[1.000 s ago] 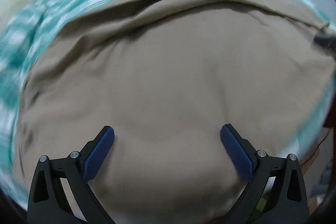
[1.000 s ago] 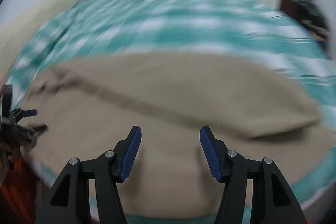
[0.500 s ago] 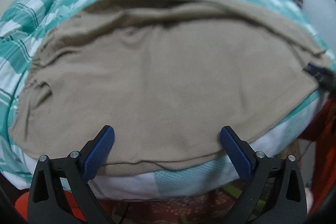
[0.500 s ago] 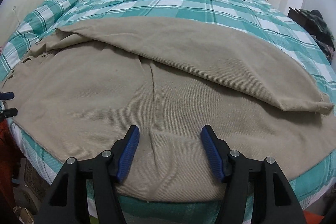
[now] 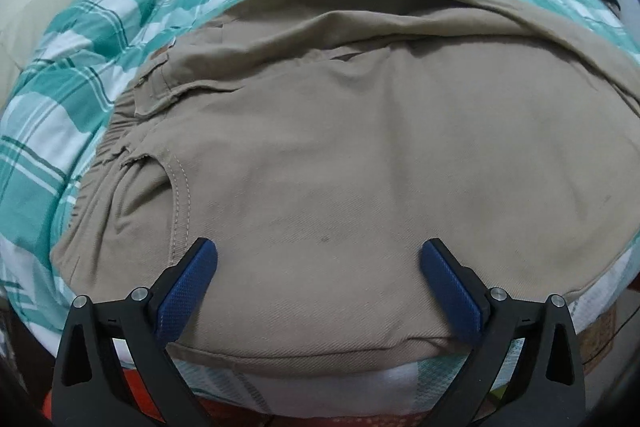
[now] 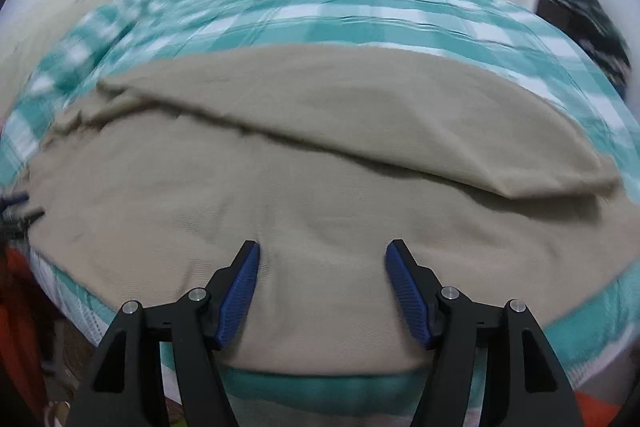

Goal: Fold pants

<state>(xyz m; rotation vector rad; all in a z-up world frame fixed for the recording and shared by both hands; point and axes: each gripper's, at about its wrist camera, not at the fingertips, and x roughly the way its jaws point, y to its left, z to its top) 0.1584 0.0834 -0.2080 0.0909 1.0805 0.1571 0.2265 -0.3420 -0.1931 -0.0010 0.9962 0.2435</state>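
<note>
Beige pants [image 5: 360,147] lie spread along the near edge of a bed. In the left wrist view the elastic waistband [image 5: 120,131] and a stitched pocket seam sit at the left. My left gripper [image 5: 318,245] hovers over the seat of the pants, open wide, with nothing between its pads. In the right wrist view the pant legs [image 6: 320,187] stretch across, and one leg lies folded over along the far side, its hem at the right. My right gripper [image 6: 323,245] is open just over the cloth, gripping nothing. The left gripper's tip [image 6: 16,207] shows at the far left.
A green and white checked bed cover [image 5: 100,47] lies under the pants, also in the right view as the cover [image 6: 320,19]. Dark clothing [image 6: 592,27] is piled at the back right. White cupboard doors stand behind. The bed edge drops off below both grippers.
The left gripper has slid along the pants, so the waistband and pocket have come into view. The right gripper's jaws have widened a little and it has shifted slightly.
</note>
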